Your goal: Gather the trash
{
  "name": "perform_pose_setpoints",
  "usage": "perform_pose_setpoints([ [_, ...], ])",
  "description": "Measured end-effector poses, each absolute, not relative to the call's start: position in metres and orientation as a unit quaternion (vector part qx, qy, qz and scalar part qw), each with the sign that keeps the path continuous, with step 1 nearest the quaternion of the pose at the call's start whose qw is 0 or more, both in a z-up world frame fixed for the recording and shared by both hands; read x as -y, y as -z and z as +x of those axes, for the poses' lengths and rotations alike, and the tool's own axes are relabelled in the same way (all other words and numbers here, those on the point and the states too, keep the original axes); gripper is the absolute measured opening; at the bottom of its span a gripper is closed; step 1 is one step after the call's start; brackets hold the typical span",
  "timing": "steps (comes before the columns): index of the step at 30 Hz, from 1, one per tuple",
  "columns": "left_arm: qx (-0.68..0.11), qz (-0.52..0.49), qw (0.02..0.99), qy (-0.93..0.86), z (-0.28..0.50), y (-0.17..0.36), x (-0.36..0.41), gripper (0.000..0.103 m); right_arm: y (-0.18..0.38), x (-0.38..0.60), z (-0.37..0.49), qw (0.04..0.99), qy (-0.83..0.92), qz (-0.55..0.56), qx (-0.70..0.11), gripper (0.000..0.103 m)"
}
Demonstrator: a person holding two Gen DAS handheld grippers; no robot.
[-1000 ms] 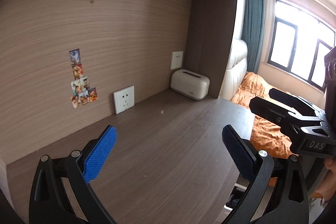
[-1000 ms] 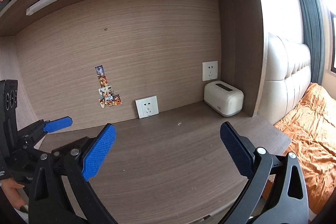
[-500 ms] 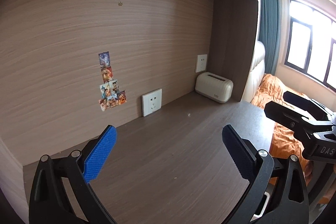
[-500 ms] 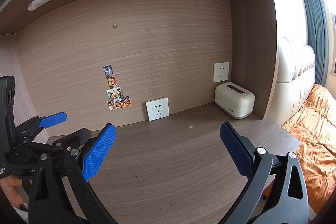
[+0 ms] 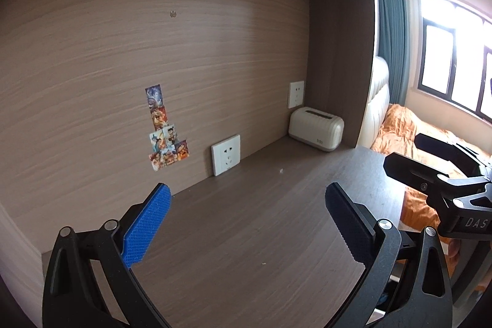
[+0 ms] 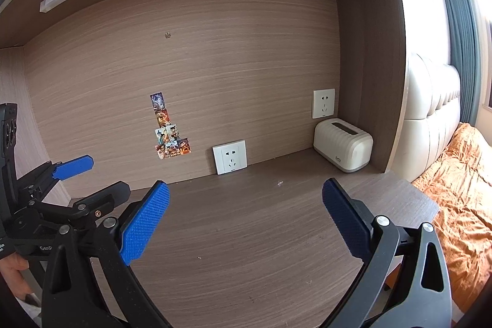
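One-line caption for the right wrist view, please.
Right claw open over a brown desk; cream box, outlets and stickers behind.

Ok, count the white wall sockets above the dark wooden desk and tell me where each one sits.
2. One white wall socket sits low on the back panel, right of the picture stickers. The other is higher, near the corner, just above the cream ribbed box. None appear hidden.

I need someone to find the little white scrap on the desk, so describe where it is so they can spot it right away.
Start at the dark brown wooden desk and find the cream ribbed toaster-shaped box in its back right corner. The tiny white crumb of trash lies on the desktop between that box and the white wall socket at desk level. It is the only white speck there.
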State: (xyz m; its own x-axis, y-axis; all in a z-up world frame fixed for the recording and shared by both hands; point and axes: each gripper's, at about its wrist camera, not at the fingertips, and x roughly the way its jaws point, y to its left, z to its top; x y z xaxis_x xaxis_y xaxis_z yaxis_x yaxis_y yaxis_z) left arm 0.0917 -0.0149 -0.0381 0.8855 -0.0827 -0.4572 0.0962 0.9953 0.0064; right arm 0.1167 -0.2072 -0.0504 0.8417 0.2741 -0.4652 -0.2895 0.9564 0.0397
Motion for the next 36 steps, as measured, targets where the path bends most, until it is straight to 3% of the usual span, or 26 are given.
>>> perform_pose_setpoints([
  [36, -0.228, 0.015, 0.973, 0.042, 0.084, 0.039, -0.004, 0.098, 0.059, 0.185, 0.112, 0.956, -0.155, -0.028, -0.246, 0.099],
])
